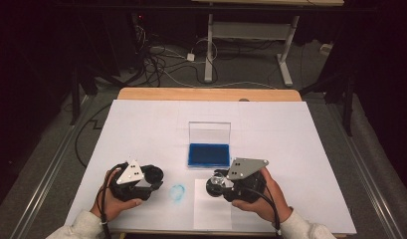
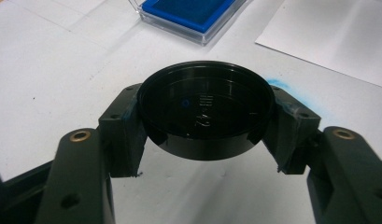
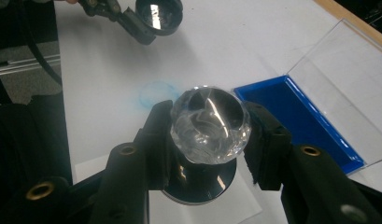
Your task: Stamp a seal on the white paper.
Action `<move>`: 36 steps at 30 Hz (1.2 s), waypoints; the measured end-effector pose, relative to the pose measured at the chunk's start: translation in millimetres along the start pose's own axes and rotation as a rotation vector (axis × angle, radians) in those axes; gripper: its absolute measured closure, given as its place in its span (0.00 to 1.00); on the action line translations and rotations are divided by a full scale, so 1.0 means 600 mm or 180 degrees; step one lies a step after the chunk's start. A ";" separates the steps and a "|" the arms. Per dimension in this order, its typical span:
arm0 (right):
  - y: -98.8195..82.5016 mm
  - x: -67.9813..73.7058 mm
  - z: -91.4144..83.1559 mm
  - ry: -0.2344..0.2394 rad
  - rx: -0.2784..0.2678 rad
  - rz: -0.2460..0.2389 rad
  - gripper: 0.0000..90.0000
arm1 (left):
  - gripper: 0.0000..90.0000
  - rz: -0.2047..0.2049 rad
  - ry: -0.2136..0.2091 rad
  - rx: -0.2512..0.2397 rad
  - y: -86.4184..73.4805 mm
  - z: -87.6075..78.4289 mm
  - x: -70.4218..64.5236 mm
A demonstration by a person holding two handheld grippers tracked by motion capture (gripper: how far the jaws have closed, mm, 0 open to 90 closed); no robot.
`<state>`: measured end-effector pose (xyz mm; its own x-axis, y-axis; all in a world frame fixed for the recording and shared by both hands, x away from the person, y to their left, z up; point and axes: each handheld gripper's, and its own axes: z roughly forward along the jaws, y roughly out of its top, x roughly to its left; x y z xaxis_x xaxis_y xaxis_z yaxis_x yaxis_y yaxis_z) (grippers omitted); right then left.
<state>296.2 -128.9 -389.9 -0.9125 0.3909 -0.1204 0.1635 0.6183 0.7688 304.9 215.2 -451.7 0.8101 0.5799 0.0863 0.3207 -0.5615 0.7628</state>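
White table sheet (image 1: 141, 129), stamp poised over paper slip (image 1: 211, 209).
Right gripper (image 3: 209, 133) clamps the clear-knobbed stamp (image 3: 209, 126); left gripper (image 2: 205, 123) grasps its black cap (image 2: 205, 109). Tilted pressing could smudge ink beside the blue ink pad (image 1: 209, 154).

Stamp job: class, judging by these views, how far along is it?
Done: the ink pad lies open and the black cap is off, clamped in the left hand-held gripper. In hand: the right hand-held gripper grips the clear-handled stamp over the paper sheet. Left: no print on that sheet yet.

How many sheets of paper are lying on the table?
1: a small paper sheet near the front edge of the table, under the right gripper.
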 end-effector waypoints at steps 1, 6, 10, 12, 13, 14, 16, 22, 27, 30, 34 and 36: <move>-0.001 0.002 0.001 0.0018 0.0013 -0.0004 0.63 | 0.41 0.0000 -0.0003 0.0000 0.000 0.000 0.000; -0.005 0.009 0.005 0.0068 0.0027 0.0002 0.63 | 0.41 -0.0001 0.0002 0.0004 -0.001 0.000 0.000; -0.008 0.017 0.011 0.0097 0.0074 -0.0048 0.63 | 0.41 0.0011 0.0007 0.0008 -0.001 0.000 0.000; -0.009 0.020 0.014 0.0090 0.0094 -0.0060 0.63 | 0.41 0.0107 -0.0005 0.0113 0.001 -0.004 0.003; -0.010 0.021 0.015 0.0089 0.0104 -0.0072 0.63 | 0.41 0.0019 0.0004 0.0018 0.000 0.000 -0.001; -0.011 0.022 0.017 0.0096 0.0110 -0.0070 0.63 | 0.41 -0.0016 0.0008 -0.0017 -0.001 0.002 -0.002; -0.013 0.023 0.021 0.0093 0.0121 -0.0080 0.63 | 0.41 0.0031 0.0001 0.0034 0.000 0.001 0.000; -0.017 0.027 0.027 0.0121 0.0168 -0.0062 0.63 | 0.41 0.0020 0.0002 0.0027 -0.001 0.001 0.000; -0.019 0.032 0.033 0.0153 0.0195 -0.0093 0.63 | 0.41 0.0028 0.0004 0.0034 -0.001 0.001 -0.001; -0.023 0.034 0.037 0.0139 0.0245 -0.0101 0.63 | 0.41 0.0033 0.0005 0.0039 -0.001 0.001 -0.001; -0.031 0.036 0.042 0.0163 0.0278 -0.0112 0.63 | 0.41 0.0033 -0.0001 0.0039 -0.001 0.002 -0.001; -0.032 0.036 0.043 0.0179 0.0289 -0.0121 0.63 | 0.41 0.0036 -0.0002 0.0040 -0.001 0.002 -0.001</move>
<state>282.8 -114.8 -423.5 -0.9379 0.3288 -0.1109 0.1595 0.6922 0.7039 305.0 214.6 -452.7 0.8141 0.5730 0.0945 0.3176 -0.5755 0.7537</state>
